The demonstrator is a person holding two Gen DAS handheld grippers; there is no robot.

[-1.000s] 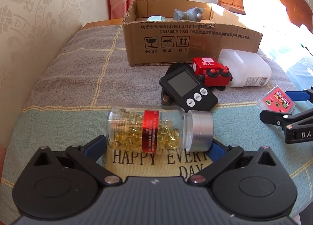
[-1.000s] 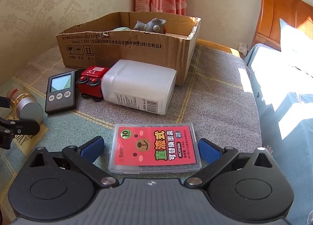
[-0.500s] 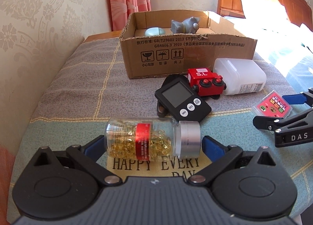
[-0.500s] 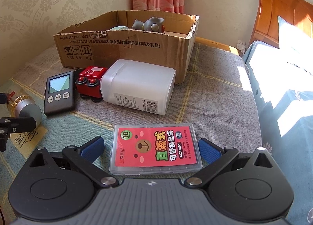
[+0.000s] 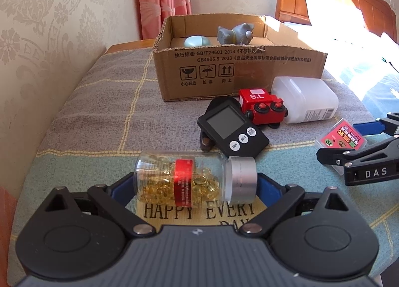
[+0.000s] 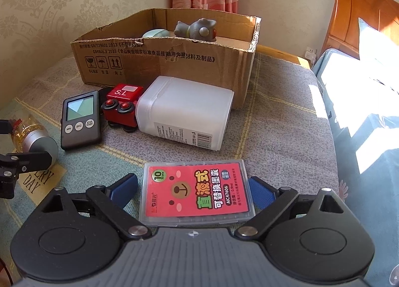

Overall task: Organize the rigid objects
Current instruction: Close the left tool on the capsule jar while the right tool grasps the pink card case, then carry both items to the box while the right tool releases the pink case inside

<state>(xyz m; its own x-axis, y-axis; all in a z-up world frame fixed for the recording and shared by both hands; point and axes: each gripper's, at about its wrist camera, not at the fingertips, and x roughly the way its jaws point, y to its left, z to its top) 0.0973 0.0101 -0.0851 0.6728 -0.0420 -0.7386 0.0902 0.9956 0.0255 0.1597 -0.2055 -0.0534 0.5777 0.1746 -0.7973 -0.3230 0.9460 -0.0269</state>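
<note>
Left wrist view: the left gripper (image 5: 195, 184) straddles a clear capsule bottle (image 5: 182, 179) lying on its side on the tablecloth (image 5: 94, 102), silver cap to the right. Its blue jaws are closing, one at the bottle's base and one at the cap; whether the pads touch yet I cannot tell. Beyond it lie a black timer (image 5: 230, 128), a red toy train (image 5: 261, 107) and a white plastic container (image 5: 306, 102) (on its side), all just in front of the cardboard box (image 5: 224, 67), which holds a grey toy figure (image 5: 235, 34) and a pale green oval thing (image 5: 197, 41).

In the right wrist view the right gripper (image 6: 197, 188) brackets a flat clear case with a red label (image 6: 197, 192) lying flat on the cloth; its jaws are closing too, with a slim gap visible on each side of the case
</note>
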